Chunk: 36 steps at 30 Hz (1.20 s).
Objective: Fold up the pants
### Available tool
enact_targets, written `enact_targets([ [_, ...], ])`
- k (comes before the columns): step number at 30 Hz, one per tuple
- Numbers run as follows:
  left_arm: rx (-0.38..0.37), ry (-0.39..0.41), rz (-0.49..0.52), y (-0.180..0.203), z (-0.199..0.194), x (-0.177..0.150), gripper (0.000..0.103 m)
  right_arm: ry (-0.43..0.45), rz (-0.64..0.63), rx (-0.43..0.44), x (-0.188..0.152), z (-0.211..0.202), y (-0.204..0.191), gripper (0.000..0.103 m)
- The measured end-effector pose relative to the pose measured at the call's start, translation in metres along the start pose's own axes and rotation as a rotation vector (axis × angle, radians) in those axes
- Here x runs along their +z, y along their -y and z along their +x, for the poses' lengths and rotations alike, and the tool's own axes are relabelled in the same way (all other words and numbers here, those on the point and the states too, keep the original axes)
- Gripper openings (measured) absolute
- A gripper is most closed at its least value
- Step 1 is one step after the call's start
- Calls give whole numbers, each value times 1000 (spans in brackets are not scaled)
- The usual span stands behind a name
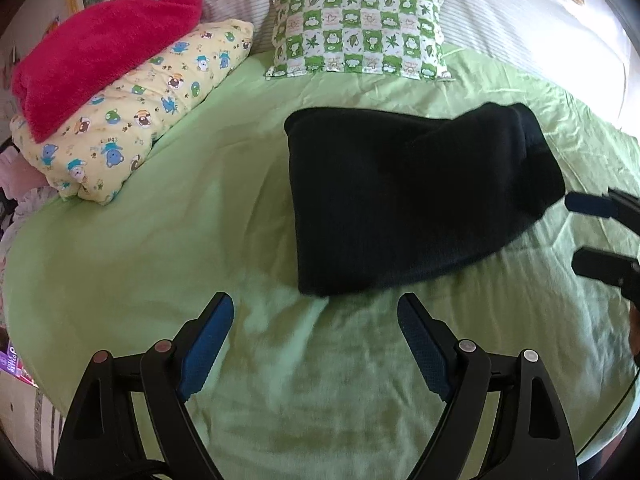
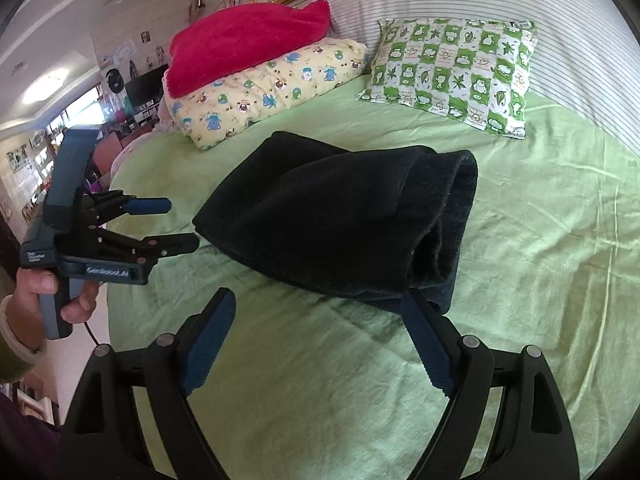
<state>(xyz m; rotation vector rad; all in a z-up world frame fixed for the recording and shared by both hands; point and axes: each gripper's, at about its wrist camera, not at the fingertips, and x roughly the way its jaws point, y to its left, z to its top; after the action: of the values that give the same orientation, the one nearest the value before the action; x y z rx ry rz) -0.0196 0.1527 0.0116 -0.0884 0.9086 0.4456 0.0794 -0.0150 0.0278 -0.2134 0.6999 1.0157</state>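
Note:
The black pants (image 1: pixel 412 196) lie folded into a thick bundle on the green bed sheet (image 1: pixel 200 208). They also show in the right wrist view (image 2: pixel 340 220), with the rolled fold at their right end. My left gripper (image 1: pixel 316 308) is open and empty, just short of the bundle's near edge. It also shows in the right wrist view (image 2: pixel 182 224), at the bundle's left end. My right gripper (image 2: pixel 316 304) is open and empty; its right fingertip (image 2: pixel 412 304) is at the bundle's near edge. It shows at the right edge of the left wrist view (image 1: pixel 576 232).
A green checked pillow (image 1: pixel 360 32) lies at the head of the bed. A yellow cartoon-print pillow (image 1: pixel 132 120) with a red towel (image 1: pixel 100 48) on it sits at the left. A striped white cover (image 2: pixel 500 8) lies behind. The bed's edge (image 2: pixel 110 280) is at the left.

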Motion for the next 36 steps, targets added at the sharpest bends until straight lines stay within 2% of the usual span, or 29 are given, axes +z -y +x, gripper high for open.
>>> enact_targets([
  [5, 13, -27, -11, 0, -2, -11, 85, -5, -33, 0, 0, 2, -5, 85],
  [12, 49, -14, -26, -4, -6, -11, 85, -22, -76, -8, 1, 5, -9, 85],
  [36, 52, 21, -45, -1, -5, -12, 85, 40, -90, -12, -6, 5, -8, 85],
])
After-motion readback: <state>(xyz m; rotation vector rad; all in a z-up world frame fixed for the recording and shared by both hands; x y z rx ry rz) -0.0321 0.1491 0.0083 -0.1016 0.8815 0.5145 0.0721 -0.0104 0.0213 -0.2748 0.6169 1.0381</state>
